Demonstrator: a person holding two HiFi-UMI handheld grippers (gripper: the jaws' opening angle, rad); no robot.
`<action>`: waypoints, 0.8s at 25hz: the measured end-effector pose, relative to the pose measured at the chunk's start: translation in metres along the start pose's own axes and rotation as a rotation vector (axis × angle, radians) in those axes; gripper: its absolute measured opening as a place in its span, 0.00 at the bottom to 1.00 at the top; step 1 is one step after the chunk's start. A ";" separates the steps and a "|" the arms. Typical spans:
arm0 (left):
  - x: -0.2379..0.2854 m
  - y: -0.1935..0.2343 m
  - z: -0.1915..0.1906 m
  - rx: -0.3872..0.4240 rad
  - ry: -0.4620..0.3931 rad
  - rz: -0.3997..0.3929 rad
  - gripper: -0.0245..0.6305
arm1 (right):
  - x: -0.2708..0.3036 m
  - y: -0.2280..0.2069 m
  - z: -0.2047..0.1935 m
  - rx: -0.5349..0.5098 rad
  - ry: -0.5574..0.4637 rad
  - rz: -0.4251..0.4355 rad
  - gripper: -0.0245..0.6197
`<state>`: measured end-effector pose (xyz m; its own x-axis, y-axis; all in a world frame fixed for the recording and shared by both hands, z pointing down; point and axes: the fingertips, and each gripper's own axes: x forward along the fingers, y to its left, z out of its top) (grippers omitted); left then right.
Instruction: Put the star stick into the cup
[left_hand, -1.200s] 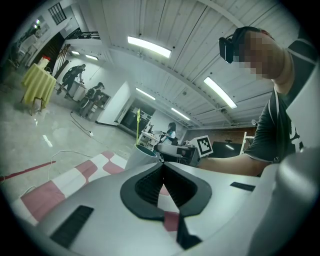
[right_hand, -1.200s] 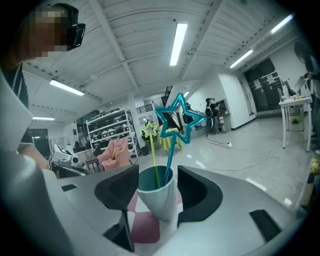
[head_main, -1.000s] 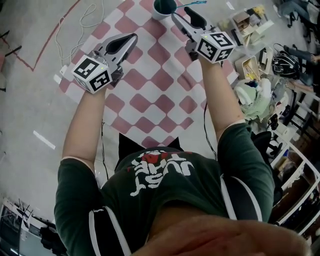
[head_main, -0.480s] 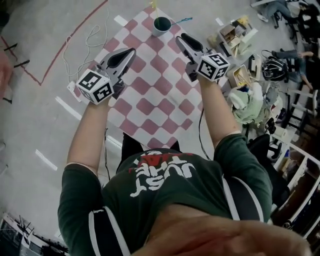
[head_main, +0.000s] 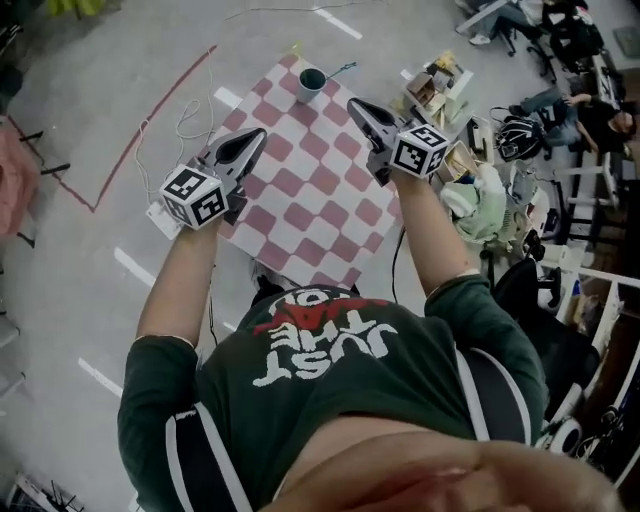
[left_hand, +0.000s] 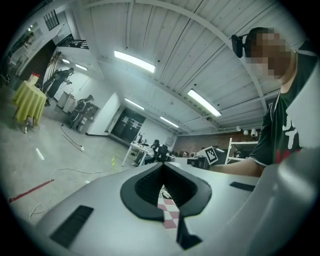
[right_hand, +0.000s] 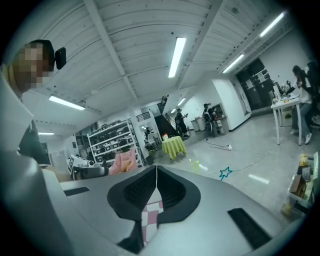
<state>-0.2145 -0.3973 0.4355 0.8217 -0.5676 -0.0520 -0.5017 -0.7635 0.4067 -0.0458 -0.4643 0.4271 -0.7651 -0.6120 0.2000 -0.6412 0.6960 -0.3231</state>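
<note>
Stick (head_main: 341, 70) sits in the cup (head_main: 311, 82) at the far edge of the counter (head_main: 320, 200), leaning out to the right. The right gripper view catches its star (right_hand: 225, 172) beyond the claw body. Cup upright. Task reads as done; step in hand is the pull-away.

Right claw (head_main: 353, 103): clenched, empty. Its jaws have just been closing, and nothing lies between them, only the checked counter showing below. Left claw (head_main: 258, 135): also clenched on nothing. Both hover above the counter, well apart from the cup.

To finish well:
- Keep your right claw off the line of the leaning stick. A brush against the free end could likely tip it out or rock the cup.
- Draw both claws back toward you, not across the cup.
- Hold them level and steady, and look once at the cup to confirm the stick stays put.

Against a second ago:
- Your right claw was just beside the cup with jaws apart. Now it stands clear of it, shut.
- The head view takes in much more floor, and counter and cup look smaller and farther off.
- Left claw's state is unchanged.
- Stick is in the cup in both.
</note>
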 end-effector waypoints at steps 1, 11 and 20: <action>-0.007 -0.006 0.006 0.004 -0.001 -0.006 0.05 | -0.004 0.011 0.004 -0.004 -0.004 -0.003 0.10; -0.067 -0.064 0.056 0.015 -0.007 -0.010 0.05 | -0.055 0.101 0.039 -0.040 -0.020 0.025 0.09; -0.060 -0.149 0.076 0.045 -0.037 0.077 0.05 | -0.125 0.125 0.083 -0.103 -0.026 0.121 0.09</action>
<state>-0.2098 -0.2729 0.3082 0.7703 -0.6353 -0.0561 -0.5752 -0.7300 0.3691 -0.0254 -0.3324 0.2853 -0.8361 -0.5302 0.1407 -0.5482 0.7991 -0.2469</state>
